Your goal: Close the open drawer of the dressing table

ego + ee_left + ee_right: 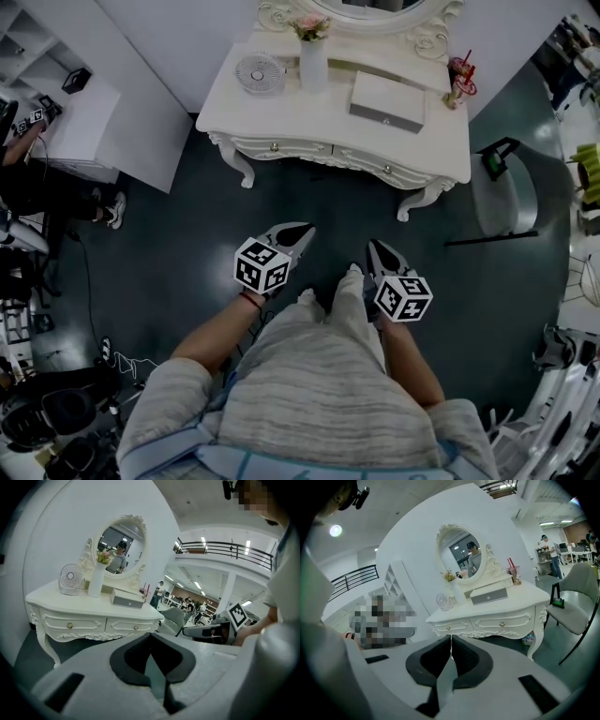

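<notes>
The white dressing table (281, 117) stands against the wall ahead of me. Its two front drawers (70, 625) (135, 627) sit flush with the carved front in the left gripper view, and likewise in the right gripper view (501, 623). A small white box with a grey drawer front (386, 101) rests on the tabletop; it looks pushed in. My left gripper (305, 228) (150, 637) is shut and empty, held over the dark floor well short of the table. My right gripper (373, 246) (450, 638) is shut and empty beside it, also apart from the table.
On the tabletop stand a small fan (259, 73), a vase of flowers (312, 56) and a cup with a straw (459, 80), below an oval mirror (463, 554). A grey chair (506, 192) sits right of the table. A white cabinet (84, 122) and a seated person (28, 187) are at the left.
</notes>
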`<state>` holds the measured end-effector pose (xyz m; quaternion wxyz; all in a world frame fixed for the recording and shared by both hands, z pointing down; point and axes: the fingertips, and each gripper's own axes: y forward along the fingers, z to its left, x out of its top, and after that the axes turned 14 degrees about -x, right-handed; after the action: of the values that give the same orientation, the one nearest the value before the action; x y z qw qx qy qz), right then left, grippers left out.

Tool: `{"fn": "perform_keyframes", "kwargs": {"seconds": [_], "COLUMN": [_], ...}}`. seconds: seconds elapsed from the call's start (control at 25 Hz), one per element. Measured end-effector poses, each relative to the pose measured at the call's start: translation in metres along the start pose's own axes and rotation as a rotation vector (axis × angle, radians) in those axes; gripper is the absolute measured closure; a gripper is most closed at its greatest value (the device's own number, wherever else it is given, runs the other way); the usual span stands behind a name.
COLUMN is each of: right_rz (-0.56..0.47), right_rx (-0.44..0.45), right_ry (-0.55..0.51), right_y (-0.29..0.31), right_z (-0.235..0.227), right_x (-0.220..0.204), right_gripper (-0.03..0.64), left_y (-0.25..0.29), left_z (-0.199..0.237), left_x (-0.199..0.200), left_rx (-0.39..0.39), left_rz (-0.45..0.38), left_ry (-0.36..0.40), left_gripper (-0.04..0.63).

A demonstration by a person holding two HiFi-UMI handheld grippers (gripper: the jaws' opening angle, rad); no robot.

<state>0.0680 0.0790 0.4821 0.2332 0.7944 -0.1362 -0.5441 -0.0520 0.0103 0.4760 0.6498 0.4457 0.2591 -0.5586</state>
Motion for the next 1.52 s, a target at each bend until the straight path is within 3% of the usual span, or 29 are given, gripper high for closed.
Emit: {"fn": "perform_keyframes", "kwargs": {"seconds": [0.44, 0.64, 1.52], "right_rz": [-0.025, -0.017, -0.074], "right_rx": [0.053, 0.089, 0.183], "right_ry": [0.016, 0.002, -0.073], "right_y": [-0.031, -0.042, -0.061], "right_z": [0.029, 0.043, 0.086], "right_x": [0.003, 0.002, 0.03], "right_gripper": [0.603, 0.603, 0.607], "left_y": [-0.036, -0.05, -0.071], "left_z": [-0.05, -0.064, -0.078], "left_x": [0.016, 0.014, 0.024], "left_rx": [-0.053, -0.069, -0.15], "left_rz": [-0.114, -0.152, -0.267], "left_ry": [0.023, -0.001, -0.046], "left_gripper": [0.582, 0.581, 0.581]}}
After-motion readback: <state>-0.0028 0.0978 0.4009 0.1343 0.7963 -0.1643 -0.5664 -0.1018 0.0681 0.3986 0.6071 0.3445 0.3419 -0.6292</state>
